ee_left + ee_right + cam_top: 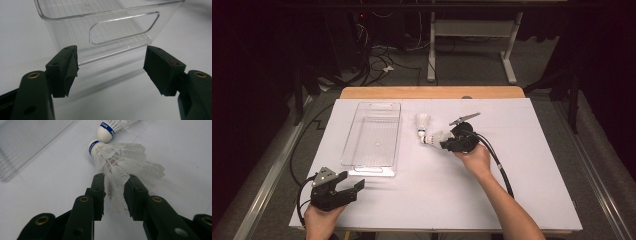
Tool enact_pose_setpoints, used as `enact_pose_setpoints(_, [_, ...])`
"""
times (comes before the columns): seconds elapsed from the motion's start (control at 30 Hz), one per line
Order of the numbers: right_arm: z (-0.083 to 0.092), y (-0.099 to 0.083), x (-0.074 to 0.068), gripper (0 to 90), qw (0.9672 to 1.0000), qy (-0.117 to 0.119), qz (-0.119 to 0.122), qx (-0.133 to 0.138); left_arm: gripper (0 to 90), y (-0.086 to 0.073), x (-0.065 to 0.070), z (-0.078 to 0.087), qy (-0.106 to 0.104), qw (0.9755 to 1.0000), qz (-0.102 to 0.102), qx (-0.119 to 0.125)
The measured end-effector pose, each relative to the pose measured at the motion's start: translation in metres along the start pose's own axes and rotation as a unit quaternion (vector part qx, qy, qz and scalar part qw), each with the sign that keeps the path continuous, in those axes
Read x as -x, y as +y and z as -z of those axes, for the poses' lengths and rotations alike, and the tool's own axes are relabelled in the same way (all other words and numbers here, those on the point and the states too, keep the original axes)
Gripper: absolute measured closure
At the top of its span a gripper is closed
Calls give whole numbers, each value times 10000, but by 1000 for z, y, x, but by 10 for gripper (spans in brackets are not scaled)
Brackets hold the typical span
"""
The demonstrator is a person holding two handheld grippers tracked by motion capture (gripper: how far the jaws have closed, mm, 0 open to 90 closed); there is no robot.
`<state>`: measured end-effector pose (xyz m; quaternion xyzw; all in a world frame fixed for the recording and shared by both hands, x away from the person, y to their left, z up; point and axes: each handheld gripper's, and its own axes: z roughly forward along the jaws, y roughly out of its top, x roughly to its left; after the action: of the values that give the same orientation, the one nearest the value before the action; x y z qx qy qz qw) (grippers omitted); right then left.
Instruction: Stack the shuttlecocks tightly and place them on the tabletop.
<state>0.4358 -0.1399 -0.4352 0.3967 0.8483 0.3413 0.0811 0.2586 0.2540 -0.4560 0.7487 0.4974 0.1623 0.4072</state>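
Two white feather shuttlecocks with blue-banded cork heads lie mid-table, heads close together. The near shuttlecock (120, 160) (434, 138) has its feather skirt between the jaws of my right gripper (114, 192) (445, 143). The jaws stand a little apart around the feathers without squeezing them, so the gripper is open. The far shuttlecock (107, 132) (423, 121) lies just beyond it. A clear plastic bin (371, 168) (100, 25) (25, 142) stands empty to the left. My left gripper (353, 180) (111, 67) rests open near the front left corner, facing the bin's handle end with nothing between its jaws.
A white sheet (512, 165) covers the table, with a wooden edge (432, 92) at the back. The right gripper's black cable (499, 167) trails along the forearm. Beyond the table are a desk frame (472, 30) and cables on the floor (377, 62).
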Motion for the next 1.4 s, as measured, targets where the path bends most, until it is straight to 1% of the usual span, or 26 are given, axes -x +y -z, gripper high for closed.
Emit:
enact_pose_setpoints(0.17, [2, 0, 0, 645, 10000, -66, -18, 20, 286, 0, 0, 0, -2, 10000, 0, -1])
enact_pose_setpoints(0.37, [3, -2, 1, 614, 9999, -108, -45, 15, 285, 0, 0, 0, -5, 10000, -1, -1])
enact_pose_setpoints(0.8, [6, -4, 2, 600, 9999, -152, -24, 39, 285, 0, 0, 0, 5, 10000, 4, 7])
enact_pose_setpoints(0.87, [7, -5, 3, 593, 9998, -169, -56, 43, 285, 0, 0, 0, 6, 10000, -7, 1])
enact_pose_setpoints(0.93, [8, -5, 3, 581, 9998, -162, -89, 75, 285, 0, 0, 0, 2, 10000, 3, 9])
enact_pose_setpoints(1.07, [11, -6, 3, 557, 9998, -164, -64, 108, 285, 0, 0, 0, -1, 10000, 2, 0])
enact_pose_setpoints(1.23, [16, -8, 5, 549, 9997, -175, -102, 150, 285, 0, 0, 0, -1, 10000, 6, 9])
enact_pose_setpoints(1.4, [20, -11, 6, 545, 9995, -180, -82, 227, 285, 0, 0, 0, -2, 10000, 8, 5])
